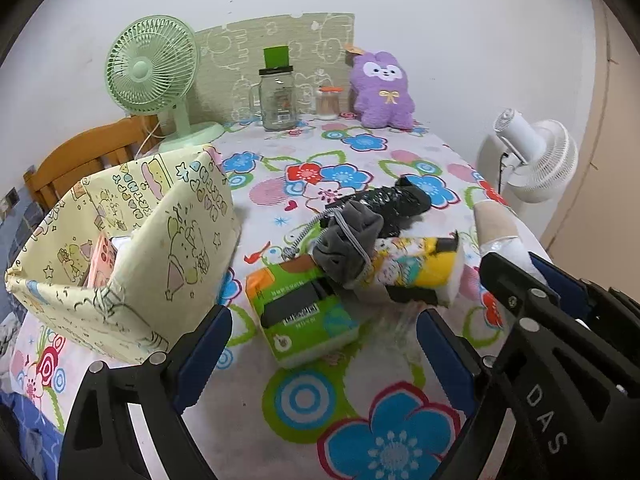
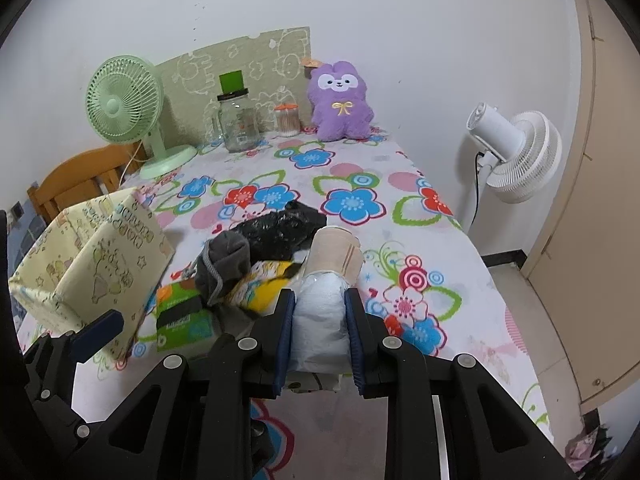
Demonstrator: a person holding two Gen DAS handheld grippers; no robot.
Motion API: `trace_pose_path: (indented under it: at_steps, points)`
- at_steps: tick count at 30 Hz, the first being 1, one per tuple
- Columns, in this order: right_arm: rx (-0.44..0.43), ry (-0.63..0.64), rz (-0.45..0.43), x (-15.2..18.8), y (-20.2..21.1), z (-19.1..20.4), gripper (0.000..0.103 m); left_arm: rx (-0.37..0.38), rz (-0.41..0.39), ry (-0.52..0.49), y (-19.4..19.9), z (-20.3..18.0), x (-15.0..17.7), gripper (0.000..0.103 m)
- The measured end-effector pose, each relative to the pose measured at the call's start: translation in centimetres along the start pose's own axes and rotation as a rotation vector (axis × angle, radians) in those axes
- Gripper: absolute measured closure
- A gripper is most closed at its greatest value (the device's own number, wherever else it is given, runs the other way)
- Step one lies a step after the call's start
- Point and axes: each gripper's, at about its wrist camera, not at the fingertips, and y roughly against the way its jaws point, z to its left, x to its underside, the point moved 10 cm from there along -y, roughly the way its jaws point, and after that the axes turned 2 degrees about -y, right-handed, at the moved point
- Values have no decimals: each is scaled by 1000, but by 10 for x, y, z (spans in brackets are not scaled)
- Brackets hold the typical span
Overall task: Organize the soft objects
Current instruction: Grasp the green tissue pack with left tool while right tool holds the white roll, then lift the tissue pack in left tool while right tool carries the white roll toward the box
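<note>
One roll (image 2: 320, 312) is clamped in my right gripper (image 2: 320, 320), lifted off the table (image 2: 440, 240) so it can go to the yellow fabric bin (image 1: 180, 248). My left gripper (image 1: 320, 344) hangs spread and empty over the green tissue pack (image 1: 304, 312), ready for the pile.

Bare cloth (image 1: 360, 364) at six o'clock; pile (image 1: 352, 248) dead centre, box (image 1: 132, 256) at nine, fans (image 1: 152, 76) and jar (image 1: 278, 100) blocking twelve.

Both views are bright and evenly lit by soft indoor light, with only faint shadows on the tablecloth (image 1: 304, 424). Fisheye distortion bends the wall (image 2: 400, 20) and door (image 2: 600, 160) toward 3 o'clock. Dark vignetting fills the corners. Focus is sharp, without motion blur.
</note>
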Motion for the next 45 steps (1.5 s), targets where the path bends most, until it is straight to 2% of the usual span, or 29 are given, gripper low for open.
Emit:
trace_pose_path:
  at_steps: [2, 4, 9, 18, 28, 33, 37, 45]
  points:
    - [0, -2, 0, -3, -3, 0, 75, 5, 31, 25, -7, 1, 1, 8]
    - [0, -1, 3, -5, -7, -1, 75, 12, 55, 42, -12, 2, 3, 13]
    - [0, -5, 21, -6, -19, -3, 75, -16, 89, 58, -26, 7, 4, 18]
    - [1, -8, 51, -3, -34, -4, 75, -24, 181, 93, -49, 12, 13, 36]
    - [-5, -17, 75, 2, -37, -3, 75, -27, 176, 82, -46, 12, 16, 42]
    - [-11, -13, 67, 3, -30, 0, 75, -16, 172, 70, -39, 11, 17, 43]
    - [-22, -12, 62, 5, -23, 4, 75, -22, 126, 36, -25, 8, 15, 43]
    - [-23, -10, 42, 7, -6, 8, 75, 1, 119, 29, -11, 6, 17, 43]
